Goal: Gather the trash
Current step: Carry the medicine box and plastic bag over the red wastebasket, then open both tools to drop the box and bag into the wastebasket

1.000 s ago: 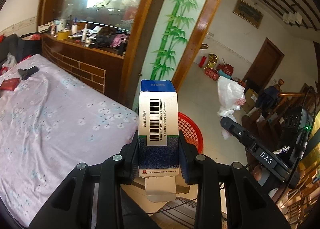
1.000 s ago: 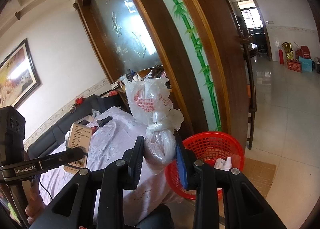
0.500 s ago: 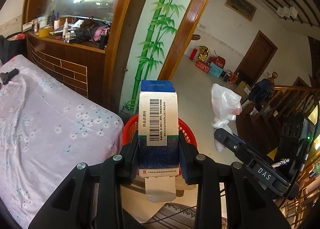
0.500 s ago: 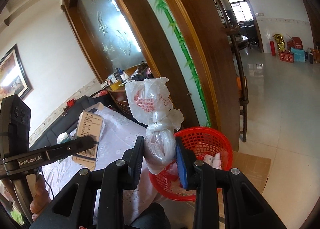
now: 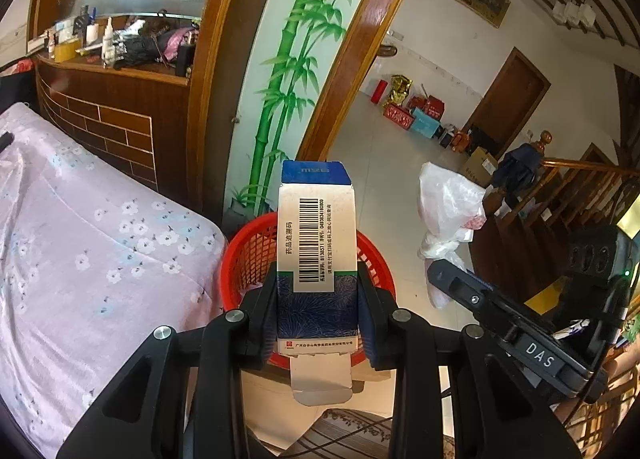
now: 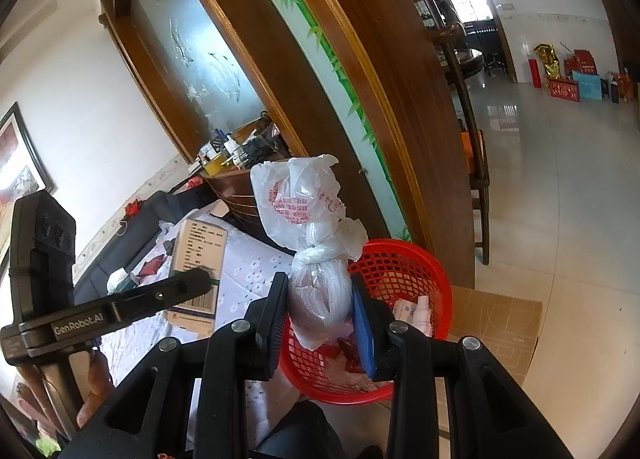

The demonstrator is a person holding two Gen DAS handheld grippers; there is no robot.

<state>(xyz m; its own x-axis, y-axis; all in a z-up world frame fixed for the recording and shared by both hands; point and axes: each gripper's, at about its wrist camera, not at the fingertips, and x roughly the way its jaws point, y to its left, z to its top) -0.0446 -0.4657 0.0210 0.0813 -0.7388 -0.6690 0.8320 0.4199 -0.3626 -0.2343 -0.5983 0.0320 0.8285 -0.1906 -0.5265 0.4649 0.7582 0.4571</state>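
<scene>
red basket point(image 5: 248, 255), one, sits just beyond both grippers. one box point(image 5: 317, 255) stands upright, clamped in the left gripper point(image 5: 318, 317). one knotted bag point(image 6: 316, 259) is pinched in the right gripper point(image 6: 320, 319), above the basket's rim.

The basket point(image 5: 248, 255) stands on cardboard point(image 6: 496, 319) beside the bed point(image 5: 80, 239), apparently before the partition point(image 5: 288, 71).

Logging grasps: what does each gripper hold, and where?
Left gripper: blue-and-white cardboard medicine box, lower sides. Right gripper: knotted white plastic bag, bulge below knot.
</scene>
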